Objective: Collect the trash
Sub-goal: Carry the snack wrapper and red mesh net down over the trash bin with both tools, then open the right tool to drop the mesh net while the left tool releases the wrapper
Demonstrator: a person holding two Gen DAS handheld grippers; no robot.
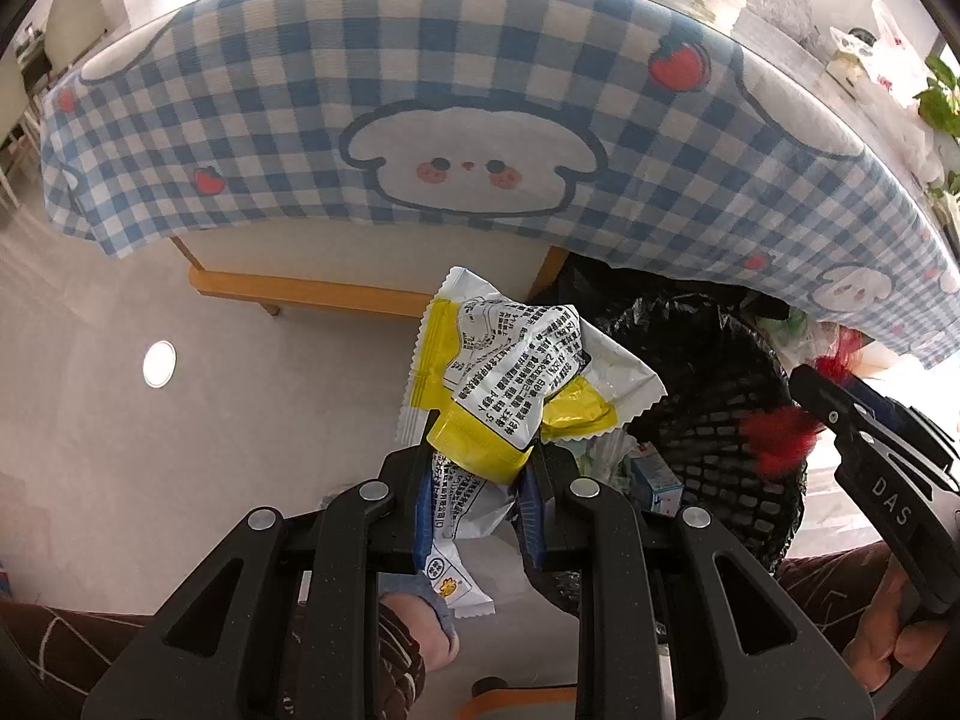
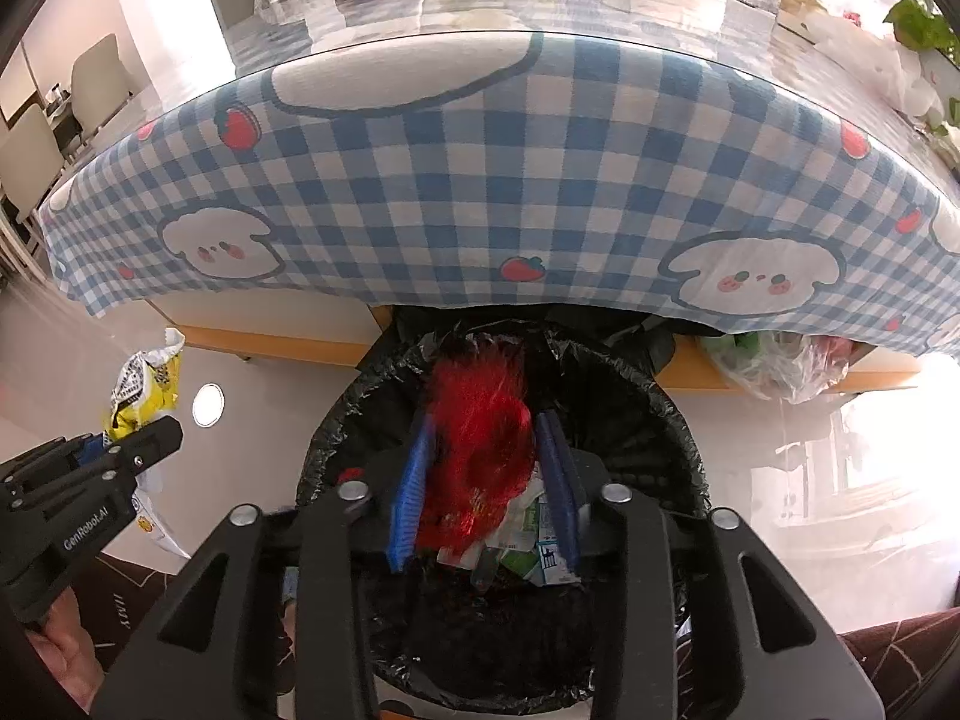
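Observation:
A crumpled yellow and white snack wrapper (image 1: 516,372) sticks up from my left gripper (image 1: 480,462), which is shut on it; its lower end hangs beneath the jaws. This gripper hovers just left of a mesh trash bin (image 1: 708,360) lined with a black bag. My right gripper (image 2: 486,450) points down over the bin (image 2: 678,420) with its jaws apart. Between them sits a fuzzy red scrap (image 2: 480,420), blurred and clear of the right pad. From the right wrist, the left gripper (image 2: 144,438) and its wrapper (image 2: 144,384) show at the left.
A table with a blue checked cloth (image 1: 480,90) overhangs the bin's far side, with a wooden rail (image 1: 300,291) beneath. Cartons and wrappers (image 2: 528,546) lie in the bin. A clear plastic bag (image 2: 780,360) sits under the table. Brown patterned trousers (image 1: 60,648) border the bottom.

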